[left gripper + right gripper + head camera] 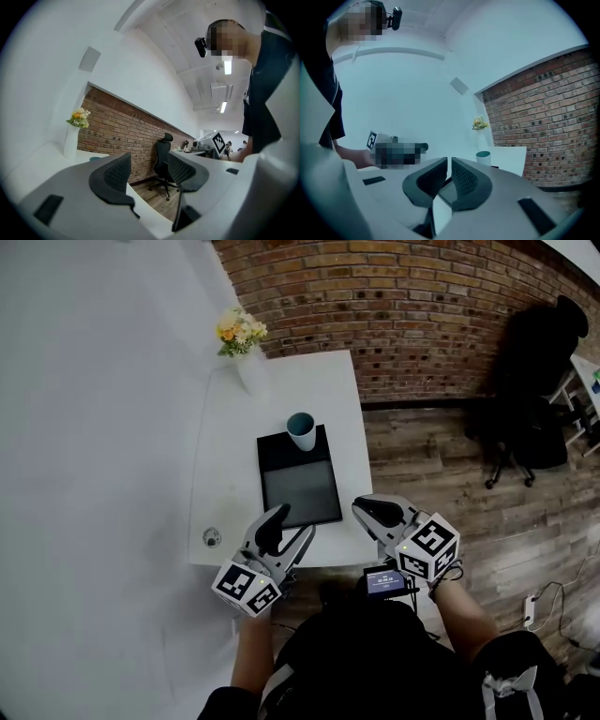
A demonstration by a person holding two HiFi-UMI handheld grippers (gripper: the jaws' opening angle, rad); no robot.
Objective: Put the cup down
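Note:
A teal cup (301,430) stands upright on the far end of a black mat (300,491) on the white table (319,381). My left gripper (292,528) hovers over the table's near edge at the mat's near left corner, open, with nothing between its jaws. In the left gripper view the left gripper (147,165) frames only the room, and the cup's rim (95,159) peeks over the left jaw. My right gripper (362,511) is off the table's near right corner, shut and empty. In the right gripper view the right gripper (449,162) points level toward the cup (483,157), well short of it.
A white vase of flowers (241,331) stands at the table's far left corner. A small round fitting (212,537) sits near the front left edge. A black office chair (534,381) stands on the wood floor to the right, by the brick wall (422,306).

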